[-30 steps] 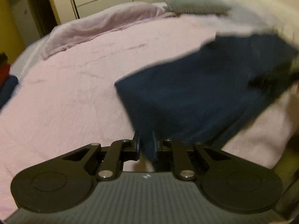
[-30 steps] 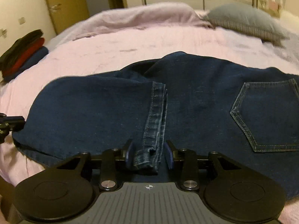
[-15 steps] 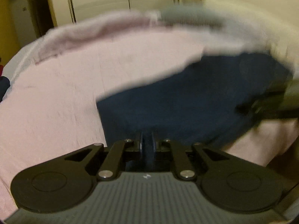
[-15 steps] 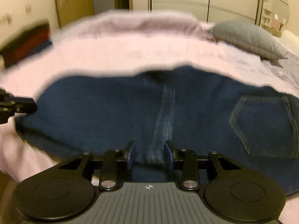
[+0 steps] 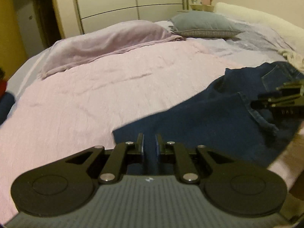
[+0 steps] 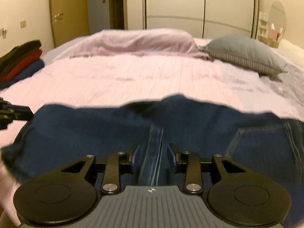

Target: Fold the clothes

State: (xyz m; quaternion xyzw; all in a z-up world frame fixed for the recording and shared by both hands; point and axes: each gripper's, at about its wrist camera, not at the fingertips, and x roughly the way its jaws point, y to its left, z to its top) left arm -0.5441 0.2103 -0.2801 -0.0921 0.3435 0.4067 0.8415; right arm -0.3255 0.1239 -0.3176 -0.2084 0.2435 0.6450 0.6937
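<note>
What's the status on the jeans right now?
Left gripper shut on jeans. Right gripper around their seam, grip unclear. Jeans half-lifted off the bed. Nothing in the way.

Right gripper (image 6: pixel 152 156) over dark jeans (image 6: pixel 95 133) spread on a pink bedspread (image 6: pixel 133 79), a stitched seam between its parted fingers. Grey pillow (image 6: pixel 245 54) at right; folded clothes (image 6: pixel 20 60) at left.

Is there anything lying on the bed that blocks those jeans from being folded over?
Nothing visible does. Both tongs, left and right, already have the jeans between them, and the pink bedspread beyond is bare. The grey pillow and the stacked clothes lie off to the sides.
</note>
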